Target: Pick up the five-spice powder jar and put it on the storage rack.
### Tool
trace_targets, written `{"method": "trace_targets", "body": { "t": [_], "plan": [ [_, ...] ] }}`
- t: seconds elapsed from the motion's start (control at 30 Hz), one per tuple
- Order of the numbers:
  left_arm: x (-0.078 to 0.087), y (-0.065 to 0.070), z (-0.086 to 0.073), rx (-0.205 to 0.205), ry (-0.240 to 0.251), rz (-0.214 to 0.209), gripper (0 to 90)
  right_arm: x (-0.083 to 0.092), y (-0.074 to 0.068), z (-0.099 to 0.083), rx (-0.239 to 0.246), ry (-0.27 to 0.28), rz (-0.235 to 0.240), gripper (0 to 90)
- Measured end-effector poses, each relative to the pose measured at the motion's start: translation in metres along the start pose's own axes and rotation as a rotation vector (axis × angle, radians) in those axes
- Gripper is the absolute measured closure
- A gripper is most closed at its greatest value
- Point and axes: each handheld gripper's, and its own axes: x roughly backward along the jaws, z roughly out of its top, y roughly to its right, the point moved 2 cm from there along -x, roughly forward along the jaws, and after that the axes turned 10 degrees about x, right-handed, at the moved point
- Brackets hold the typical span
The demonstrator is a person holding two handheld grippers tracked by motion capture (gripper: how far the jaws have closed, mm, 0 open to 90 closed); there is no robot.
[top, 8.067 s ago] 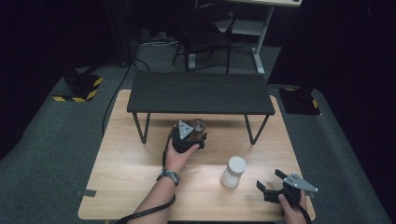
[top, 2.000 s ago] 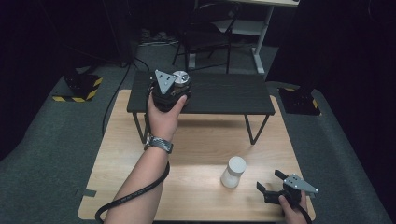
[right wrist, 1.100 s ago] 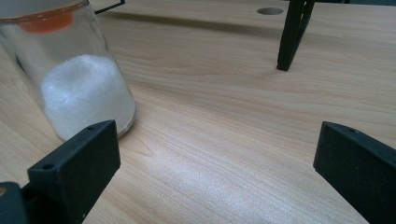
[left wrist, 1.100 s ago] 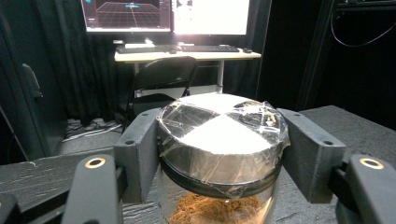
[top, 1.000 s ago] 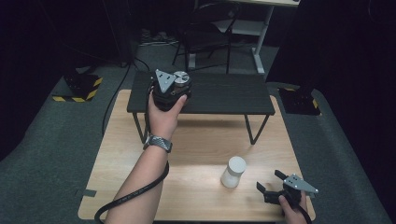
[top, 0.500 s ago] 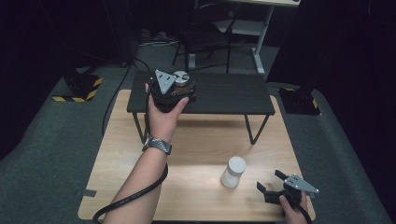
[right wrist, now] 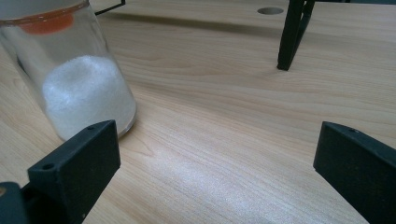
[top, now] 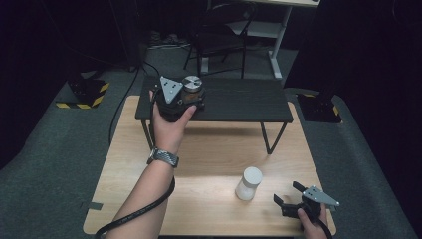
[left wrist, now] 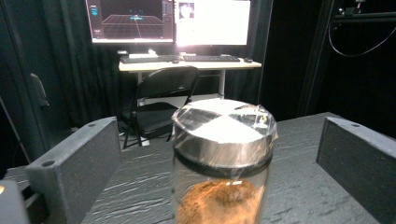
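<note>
A glass jar [top: 191,85] with a metal lid and brown powder [left wrist: 219,154] is upright on the left part of the black shelf [top: 239,99]; its base is cut off below the left gripper view. My left gripper [top: 190,98] [left wrist: 217,140] straddles the jar. Its jaws have just been opening and now stand wide on either side, clear of the glass. On the wooden table [top: 209,154], a jar of white powder [top: 249,183] [right wrist: 79,79] stands just left of my right gripper [top: 287,193] [right wrist: 217,154], which is open with nothing between its jaws.
The shelf's black legs [top: 266,138] [right wrist: 289,37] stand on the table. Beyond the table are a folding chair [left wrist: 161,98], a desk with a keyboard [left wrist: 187,58] and lit monitors [left wrist: 168,21]. A cable [top: 134,214] trails from the left hand.
Eight seconds ago the left gripper held the brown-powder jar low over the table; it now sits on the shelf. Over the last second the hand barely shifts. The right gripper stays put.
</note>
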Motion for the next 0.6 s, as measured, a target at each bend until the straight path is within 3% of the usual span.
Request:
{"method": "trace_targets", "body": {
  "t": [0.33, 0.6],
  "plan": [
    [0.020, -0.009, -0.005, -0.004, 0.013, -0.014, 0.4, -0.002, -0.001, 0.006, 0.007, -0.048, -0.017, 0.1],
    [0.037, -0.015, -0.022, -0.025, 0.010, -0.023, 0.4, -0.002, -0.001, 0.006, 0.008, -0.048, -0.010, 0.0]
  ]
}}
